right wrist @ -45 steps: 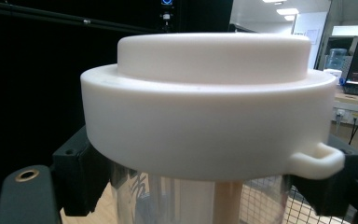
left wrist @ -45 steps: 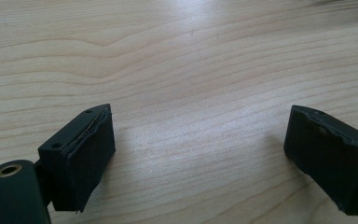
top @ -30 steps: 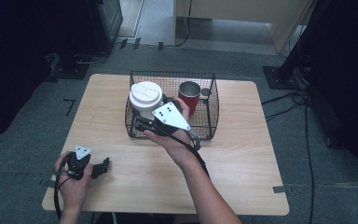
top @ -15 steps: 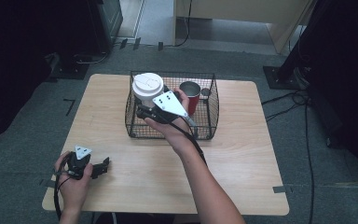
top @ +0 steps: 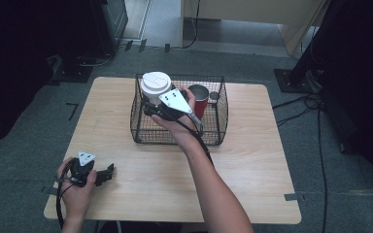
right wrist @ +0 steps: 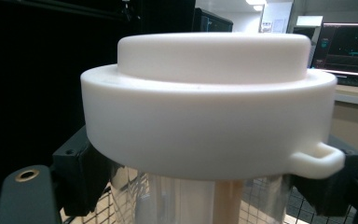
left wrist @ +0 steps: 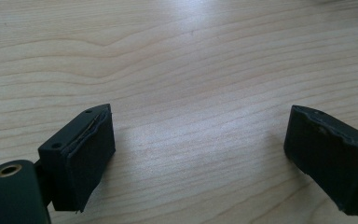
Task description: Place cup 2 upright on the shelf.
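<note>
One cup [top: 155, 87], white-lidded with a clear body, is clamped just under the lid [right wrist: 205, 107] by the right gripper [top: 151, 108], above the left part of the wire basket [top: 141, 131]. Whether its base touches the basket floor can't be told. Step in hand is judged to be carrying the cup at the basket, in or out is unclear; next, a steady upright hold clear of the rim and the red cup [top: 200, 99] is called for. Left gripper [top: 108, 174] is parked on the table [left wrist: 191, 56], jaws wide, nothing between.

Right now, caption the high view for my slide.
Right claw holds a white-lidded cup over the wire basket; left claw rests open.
</note>
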A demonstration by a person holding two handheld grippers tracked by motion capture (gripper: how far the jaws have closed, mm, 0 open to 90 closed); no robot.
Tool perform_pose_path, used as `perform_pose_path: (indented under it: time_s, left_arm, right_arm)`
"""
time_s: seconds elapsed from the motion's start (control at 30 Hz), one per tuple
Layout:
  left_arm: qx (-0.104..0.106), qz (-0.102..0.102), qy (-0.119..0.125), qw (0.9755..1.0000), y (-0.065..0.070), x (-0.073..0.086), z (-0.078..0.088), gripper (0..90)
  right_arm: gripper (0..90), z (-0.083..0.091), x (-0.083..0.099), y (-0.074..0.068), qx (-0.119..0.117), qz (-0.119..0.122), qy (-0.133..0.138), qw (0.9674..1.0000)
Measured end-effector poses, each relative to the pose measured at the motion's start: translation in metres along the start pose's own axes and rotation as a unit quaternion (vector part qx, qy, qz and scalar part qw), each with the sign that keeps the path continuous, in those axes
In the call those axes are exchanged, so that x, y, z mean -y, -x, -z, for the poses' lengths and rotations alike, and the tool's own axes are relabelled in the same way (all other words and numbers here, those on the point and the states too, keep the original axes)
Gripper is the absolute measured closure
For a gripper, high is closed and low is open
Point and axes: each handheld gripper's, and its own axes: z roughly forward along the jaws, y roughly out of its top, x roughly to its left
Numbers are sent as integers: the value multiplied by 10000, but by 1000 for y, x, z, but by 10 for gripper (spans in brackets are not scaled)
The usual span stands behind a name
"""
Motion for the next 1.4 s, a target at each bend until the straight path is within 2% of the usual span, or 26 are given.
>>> perform_pose_path:
  time_s: [0.33,0.77,1.0,1.1,1.4]
  left_arm:
    - [4,-7,-6,10000,0,0,0,95]
    - [1,-9,-5,10000,0,0,0,95]
    - [1,-17,-12,10000,0,0,0,95]
    - [0,-15,-10,10000,0,0,0,95]
    - [1,-8,-6,10000,0,0,0,95]
  right_arm:
    - [164,-17,9,3,17,-70,-74,9999]
    - [164,-37,24,6,39,-74,-307,9995]
    - [164,-45,36,11,4,-60,-482,9988]
    - [164,-48,40,13,16,-126,-564,9983]
    - [164,-53,49,10,-62,-95,-745,9972]
